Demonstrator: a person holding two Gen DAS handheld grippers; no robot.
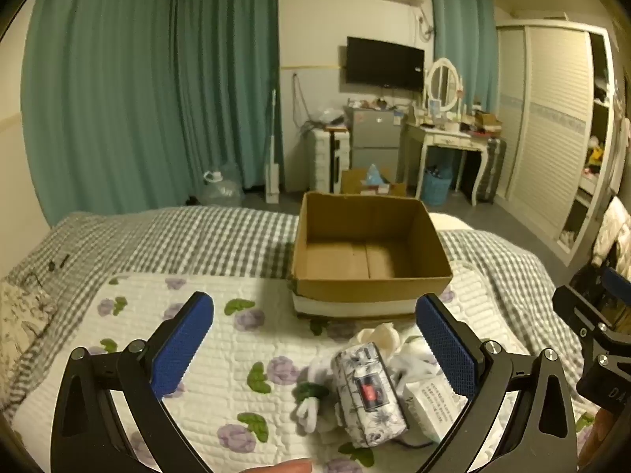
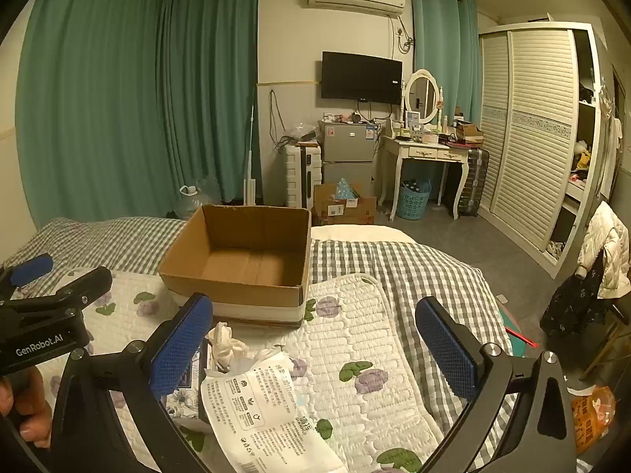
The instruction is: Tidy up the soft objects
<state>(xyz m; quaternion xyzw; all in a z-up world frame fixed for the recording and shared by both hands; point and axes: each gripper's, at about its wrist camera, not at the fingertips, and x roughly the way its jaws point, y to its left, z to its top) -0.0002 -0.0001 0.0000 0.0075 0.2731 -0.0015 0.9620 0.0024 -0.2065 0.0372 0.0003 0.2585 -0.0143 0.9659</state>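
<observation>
Cardboard box [image 1: 370, 252] is sitting open and empty on the bed [image 1: 221, 232], resting at the far edge of a white quilted pad [image 1: 221, 339] printed with purple flowers. Soft items are lying in a heap just in front of it: a floral tissue pack [image 1: 368, 390], a white printed packet [image 2: 256, 406] and crumpled white cloth [image 2: 226, 339]. Left tool [image 1: 315, 354] is hovering above the heap, jaws standing wide, gripping nothing. Right tool [image 2: 313, 351] is likewise standing wide and gripping nothing, the packet lying below it.
</observation>
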